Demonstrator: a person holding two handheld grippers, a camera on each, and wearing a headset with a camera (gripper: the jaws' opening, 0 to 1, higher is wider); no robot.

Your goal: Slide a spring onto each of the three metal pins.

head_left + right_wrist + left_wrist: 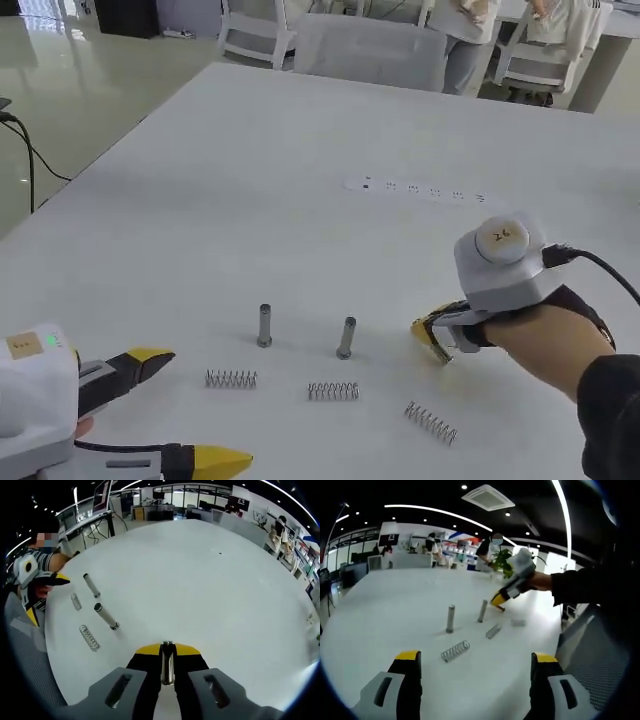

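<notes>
Standing upright on the white worktop are two metal pins, the first pin to the left and the second pin to its right, apart from each other. No spring sits on either one.

Three coil springs lie flat on the worktop, on the person's side of the pins:
- The first spring lies near the base of the first pin.
- The second spring lies near the base of the second pin.
- The third spring lies at an angle, further right and apart from the other two.

The right tongs are pressed together on the third pin, which sits lengthwise between the yellow tips. In the head view the right tongs are held low over the worktop, to the right of the second pin and beyond the third spring. Whether they touch the surface cannot be told.

The left tongs are spread wide and hold nothing. They sit at the lower left of the head view, to the left of the first spring and apart from it. In the left gripper view the left tongs point toward the pins and springs.

A white power strip lies on the worktop, well beyond the pins.
</notes>
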